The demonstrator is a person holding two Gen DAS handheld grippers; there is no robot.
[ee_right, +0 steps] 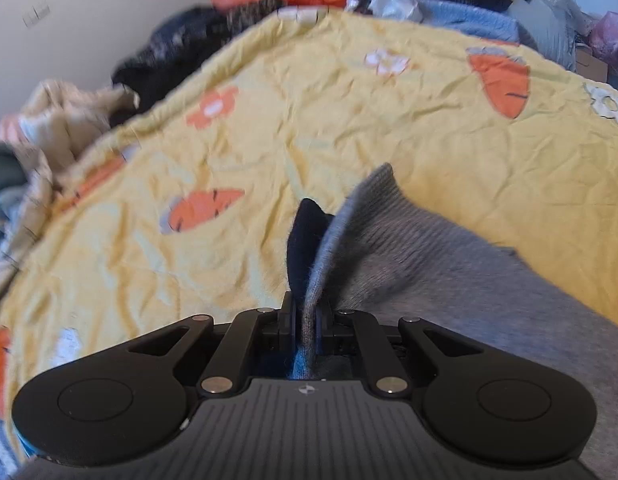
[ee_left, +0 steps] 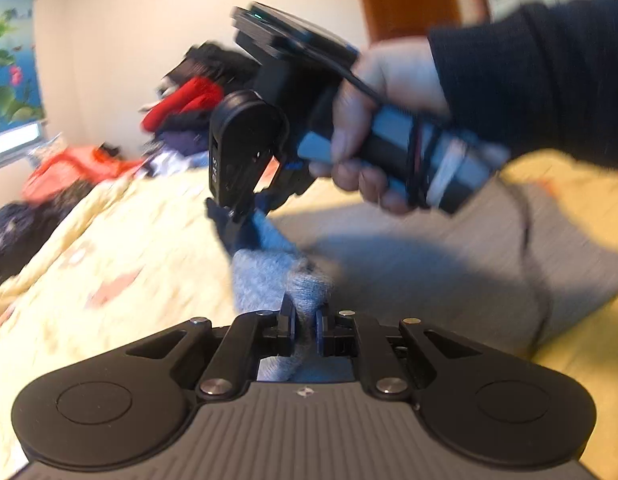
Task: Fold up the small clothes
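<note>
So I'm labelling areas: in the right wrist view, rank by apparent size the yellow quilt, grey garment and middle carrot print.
1. yellow quilt
2. grey garment, enlarged by nearness
3. carrot print

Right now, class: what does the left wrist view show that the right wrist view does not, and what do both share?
Left wrist only: the person's hand holding the right gripper, and a window blind. Right wrist only: carrot prints on the bedspread, and a dark cuff beside the grey knit. Both: the yellow bedspread, the grey garment pinched in shut jaws, and piled clothes.
</note>
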